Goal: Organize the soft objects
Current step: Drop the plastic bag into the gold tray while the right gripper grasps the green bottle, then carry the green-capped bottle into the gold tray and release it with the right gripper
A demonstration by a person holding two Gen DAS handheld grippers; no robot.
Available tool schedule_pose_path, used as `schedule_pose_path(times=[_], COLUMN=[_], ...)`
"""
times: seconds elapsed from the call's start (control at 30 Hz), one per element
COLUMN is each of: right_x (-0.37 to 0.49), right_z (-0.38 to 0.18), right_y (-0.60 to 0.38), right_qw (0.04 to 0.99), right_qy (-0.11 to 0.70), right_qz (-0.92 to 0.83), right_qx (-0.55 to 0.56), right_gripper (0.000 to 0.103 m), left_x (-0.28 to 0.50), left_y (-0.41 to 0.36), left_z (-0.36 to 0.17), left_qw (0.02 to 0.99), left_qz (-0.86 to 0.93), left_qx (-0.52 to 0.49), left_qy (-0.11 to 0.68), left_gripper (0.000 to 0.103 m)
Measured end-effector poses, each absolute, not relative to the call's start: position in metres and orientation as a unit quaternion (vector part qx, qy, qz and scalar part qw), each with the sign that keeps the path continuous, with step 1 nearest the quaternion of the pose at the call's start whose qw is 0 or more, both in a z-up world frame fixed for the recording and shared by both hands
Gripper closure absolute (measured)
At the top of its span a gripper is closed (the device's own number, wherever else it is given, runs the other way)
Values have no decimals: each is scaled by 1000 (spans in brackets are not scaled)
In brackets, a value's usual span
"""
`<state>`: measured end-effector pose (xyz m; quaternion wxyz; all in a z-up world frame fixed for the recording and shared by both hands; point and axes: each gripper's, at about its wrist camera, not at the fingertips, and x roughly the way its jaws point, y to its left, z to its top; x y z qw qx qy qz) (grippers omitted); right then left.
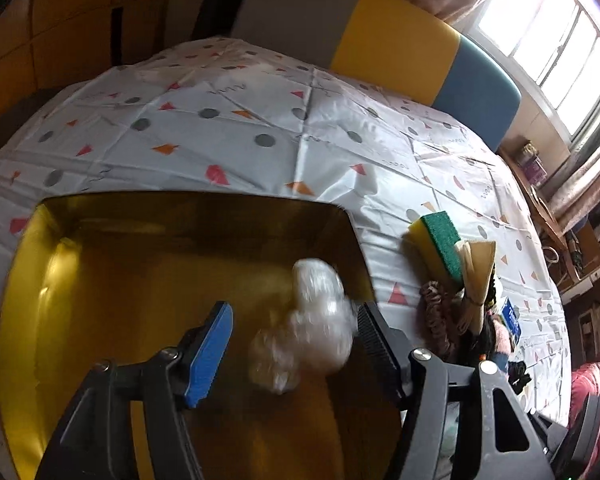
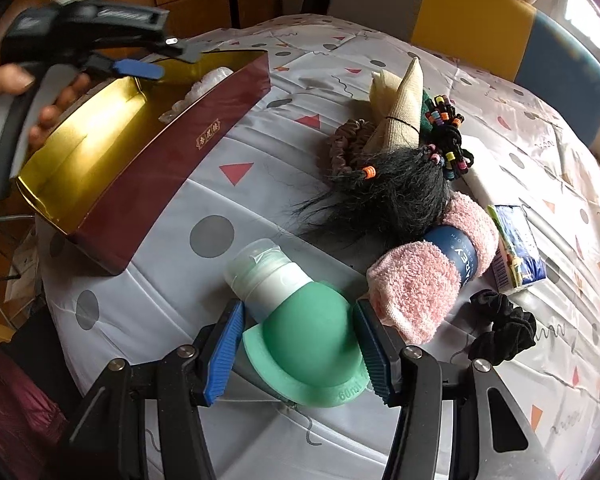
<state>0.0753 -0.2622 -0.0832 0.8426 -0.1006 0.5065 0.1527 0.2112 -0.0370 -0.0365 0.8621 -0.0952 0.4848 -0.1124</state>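
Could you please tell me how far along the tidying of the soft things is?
Early on. Done: only a clear crumpled plastic bundle lies in the gold-lined box, under the open left gripper. In hand: right gripper closed around the green squeeze bottle. Left: pink towel, black scrunchie, hairpiece, sponge.

Left tool (image 1: 296, 340) spread wide; right tool (image 2: 300, 344) apparently clamped, pads touching.

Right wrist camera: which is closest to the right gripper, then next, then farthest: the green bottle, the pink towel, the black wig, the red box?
1. Green bottle, between its fingers.
2. Pink towel, just right.
3. Black wig, behind the towel.
4. Red box, far left.
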Motion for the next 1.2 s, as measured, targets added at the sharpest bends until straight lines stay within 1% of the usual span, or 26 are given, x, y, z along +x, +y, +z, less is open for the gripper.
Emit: schedule_pose_path(times=[0.17, 0.27, 0.47, 0.57, 0.73, 1.03, 1.2], right_x=[73, 71, 69, 69, 70, 71, 75], right_z=[-85, -85, -86, -84, -75, -58, -30], right_y=[-260, -258, -255, -254, -260, -260, -241], right_qw=[843, 844, 847, 849, 858, 868, 878], right_qy=[506, 503, 499, 497, 495, 486, 464], right_qz=[147, 144, 136, 129, 115, 99, 118], right_qx=[-110, -118, -128, -124, -76, -34, -23], right_gripper=[46, 48, 50, 52, 53, 57, 64], left_x=[161, 131, 95, 87, 75, 65, 62], left_y=[-27, -22, -5, -1, 7, 21, 27], left_z=[-24, -18, -14, -14, -13, -12, -9], left_qw=[885, 898, 904, 905, 907, 909, 911], left_qz=[-87, -72, -47, -36, -32, -27, -23], left_qx=[-49, -21, -29, -22, -26, -41, -49], left_qy=[455, 434, 425, 424, 420, 414, 408], left_gripper=[37, 37, 37, 37, 37, 37, 37])
